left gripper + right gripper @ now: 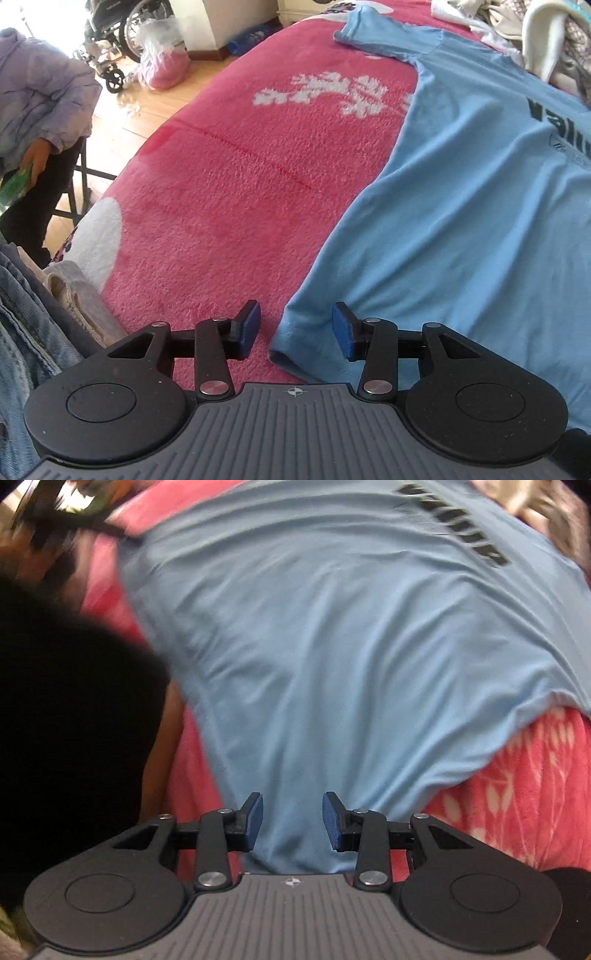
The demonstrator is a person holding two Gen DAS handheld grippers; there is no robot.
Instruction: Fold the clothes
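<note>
Daylight is falling on the wooden floor at far left, where a wheelchair is standing beside a pale wall; a pink fleece blanket is covering the bed.

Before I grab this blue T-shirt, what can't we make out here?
- Blue T-shirt print: cut off by the frame edge in the left wrist view, blurred in the right wrist view.
- Shirt's left side, right wrist view: hidden behind a dark shape.
- Clothes pile: cropped, items unclear.

**Blue tee on a pink blanket**

The T-shirt is light blue with black lettering. The fleece blanket under it is hot pink with white leaf sprigs. Each claw's pads are dark blue on black arms. The jacket is pale lilac.
</note>
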